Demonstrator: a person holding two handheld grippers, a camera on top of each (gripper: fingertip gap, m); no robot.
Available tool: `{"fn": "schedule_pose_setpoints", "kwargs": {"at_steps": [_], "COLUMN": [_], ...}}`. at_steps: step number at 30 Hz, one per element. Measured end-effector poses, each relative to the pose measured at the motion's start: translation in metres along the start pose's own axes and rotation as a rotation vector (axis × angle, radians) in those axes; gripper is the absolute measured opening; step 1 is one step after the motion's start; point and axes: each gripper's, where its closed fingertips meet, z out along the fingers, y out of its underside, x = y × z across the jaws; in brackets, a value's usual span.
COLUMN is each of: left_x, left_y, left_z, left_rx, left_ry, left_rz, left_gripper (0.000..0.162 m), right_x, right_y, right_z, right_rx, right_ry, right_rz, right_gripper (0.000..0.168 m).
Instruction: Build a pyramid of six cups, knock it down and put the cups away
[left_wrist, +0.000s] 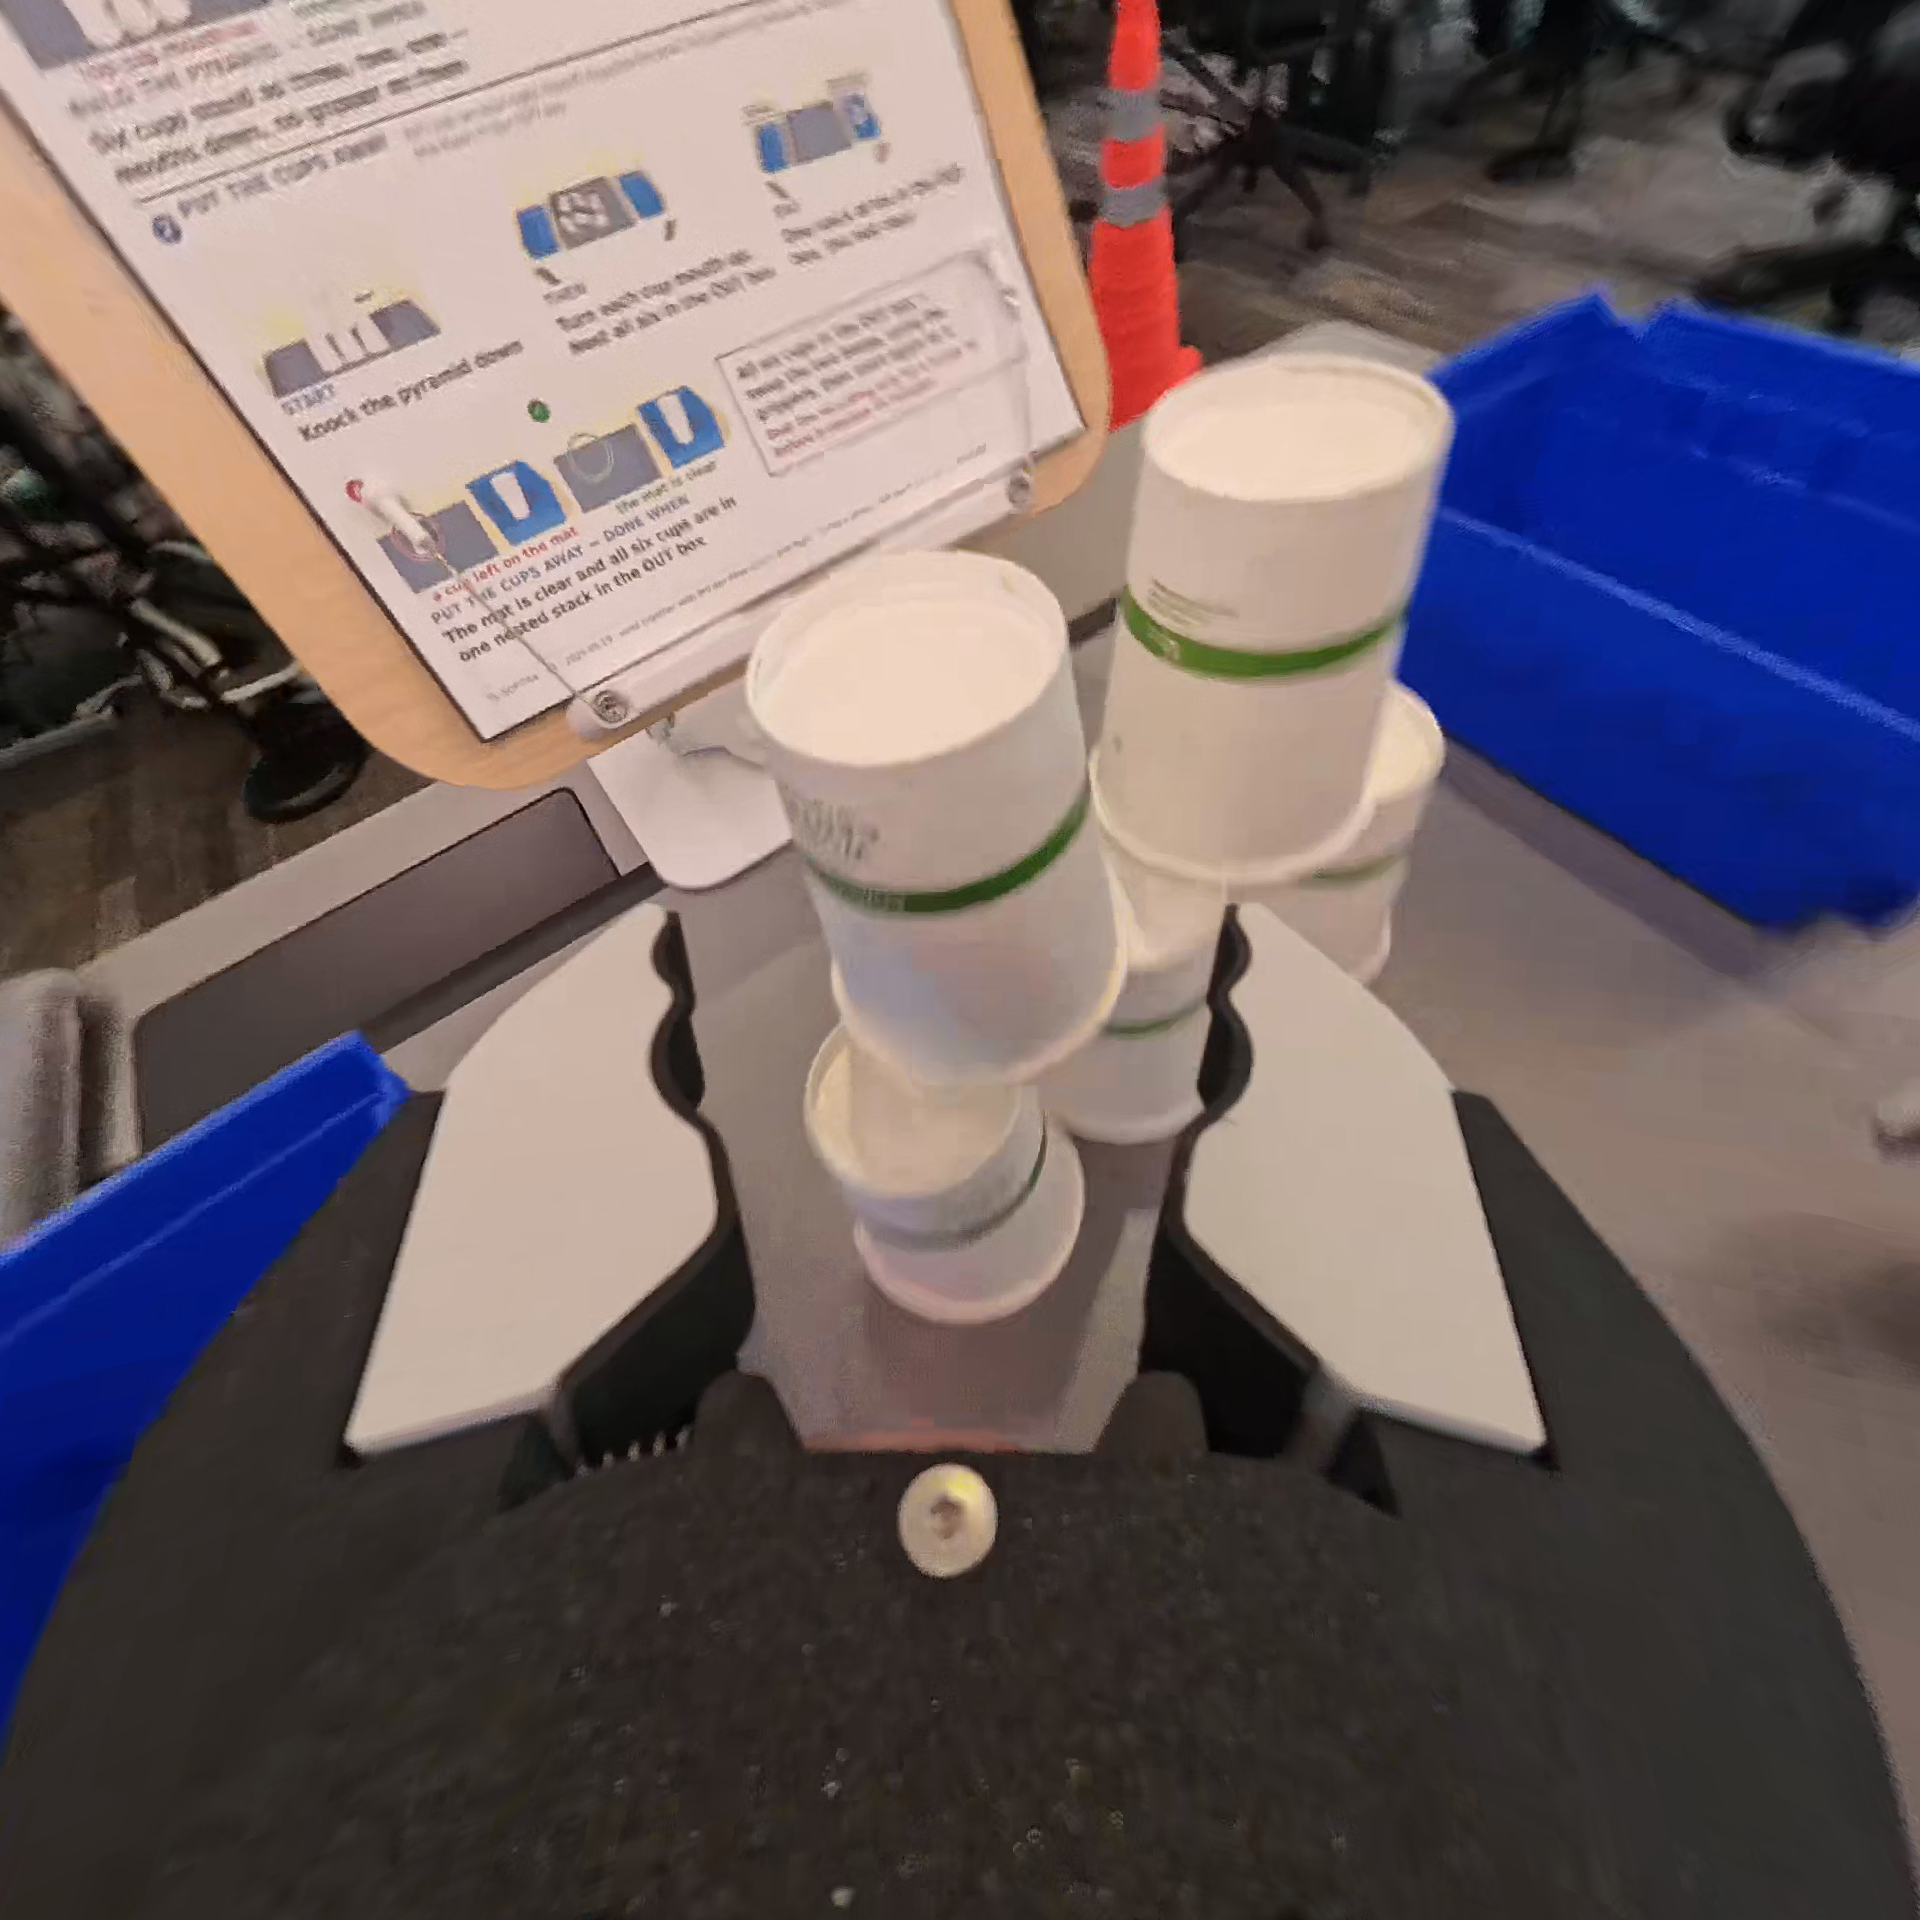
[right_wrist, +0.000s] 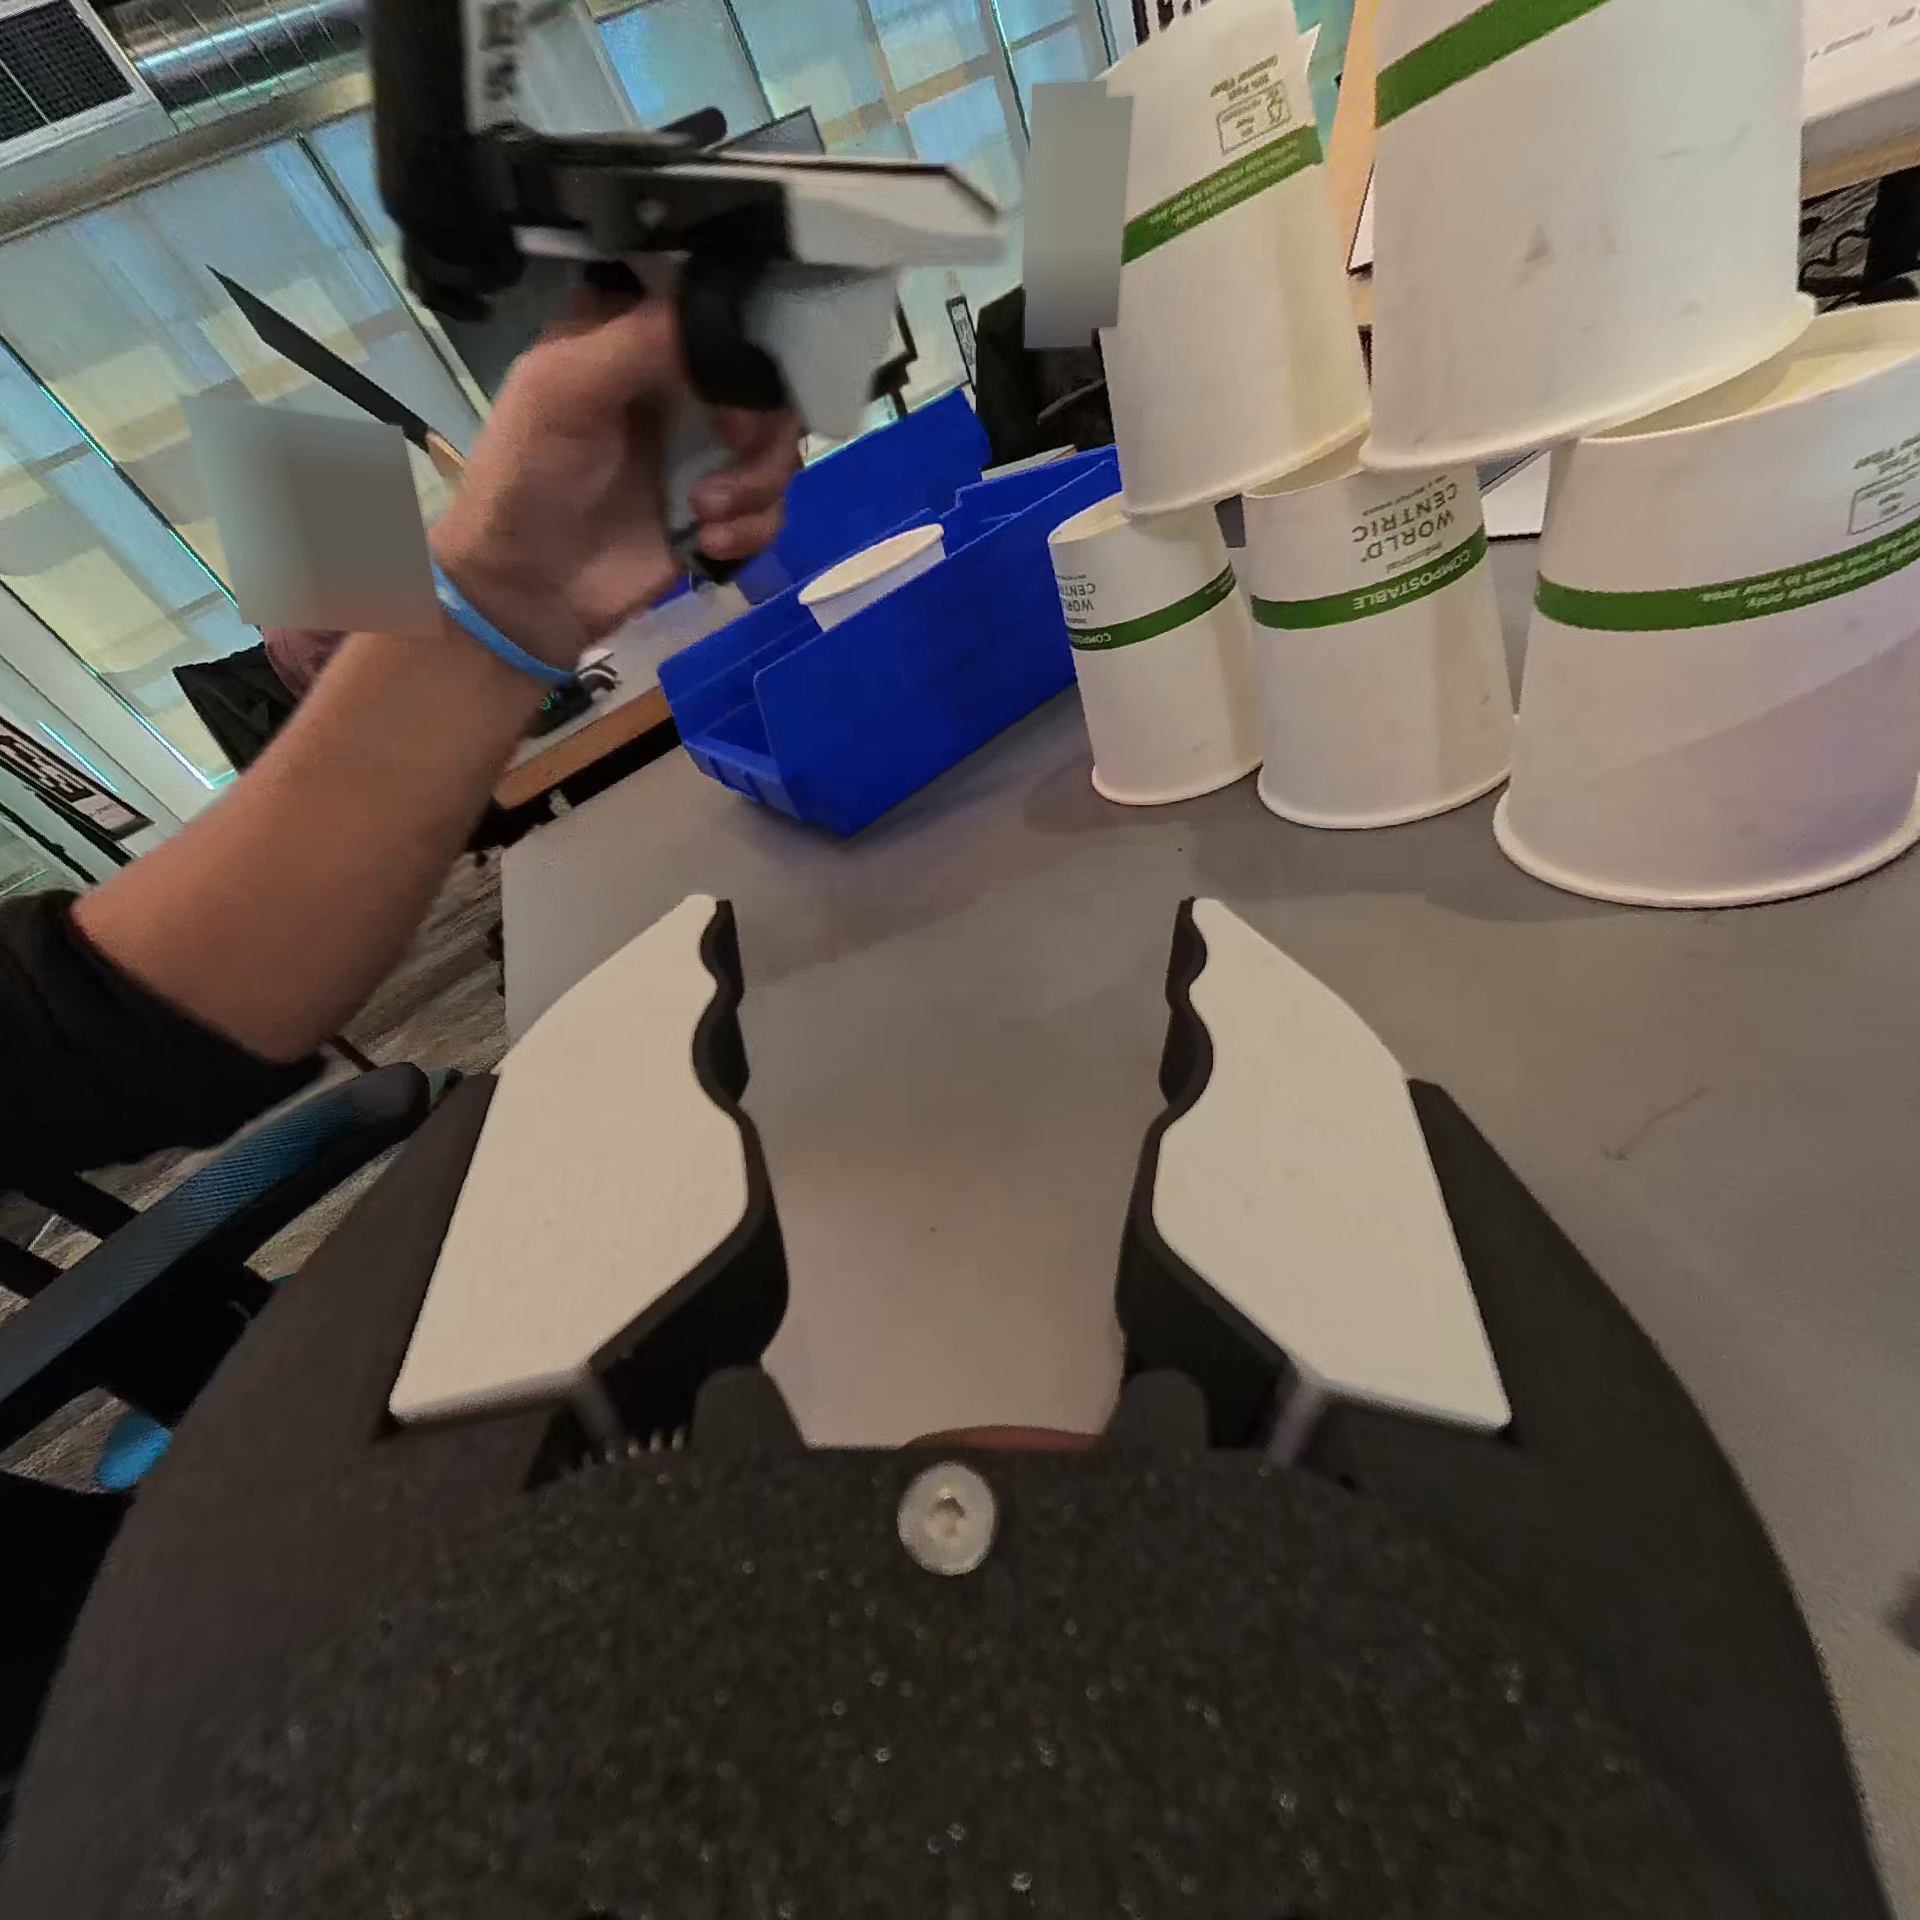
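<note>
Five white paper cups stand mouth-down on the grey table (right_wrist: 935, 862), three in a base row (right_wrist: 1371, 665) and two (right_wrist: 1226, 312) bridging the gaps above them, so the pyramid at the upper right of the right wrist view seems to lack only its crown. The bridging cups rest their rims across two neighbours each, which is what will carry a top cup.

At centre of that view a blue bin (right_wrist: 914, 707) holds a sixth cup (right_wrist: 873, 571), only its end showing above the wall; it looks the likely capstone. Another blue bin (left_wrist: 1662, 675) fills the right edge of the left wrist view, probably the put-away box.

A wood-backed instruction board (left_wrist: 623, 312) is propped at the upper left of the left wrist view, facing the worker; its printed steps are not repeated here. An orange traffic cone (left_wrist: 1138, 208) stands behind it.

Held high in a hand (right_wrist: 582, 488), the left gripper (left_wrist: 951, 920) looks down on the stack, jaws spread wide and gripping nothing. The right gripper (right_wrist: 951, 909) hangs low over bare table, equally wide and empty, clear of the cups so as not to nudge them.

Each cup carries a green band with small print and a maker's mark.
</note>
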Motion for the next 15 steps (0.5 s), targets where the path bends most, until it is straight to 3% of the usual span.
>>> {"fn": "schedule_pose_setpoints", "kwargs": {"at_steps": [5,8,15], "left_x": [-0.027,-0.063,-0.109], "left_y": [0.051,0.093,0.161], "left_z": [-0.083,-0.111,-0.092], "left_rx": [-0.279,-0.498,-0.761], "left_ry": [0.179,0.181,0.155], "left_rz": [0.302,0.446,0.498], "left_gripper": [0.072,0.062,0.058], "right_x": [0.000,-0.002,-0.005], "right_y": [-0.001,0.002,0.008], "right_z": [0.001,0.005,0.016], "right_rx": [0.004,-0.009,-0.037], "right_ry": [-0.006,-0.014,-0.030], "right_rz": [0.014,0.017,0.014], "right_gripper": [0.078,0.078,0.077]}}
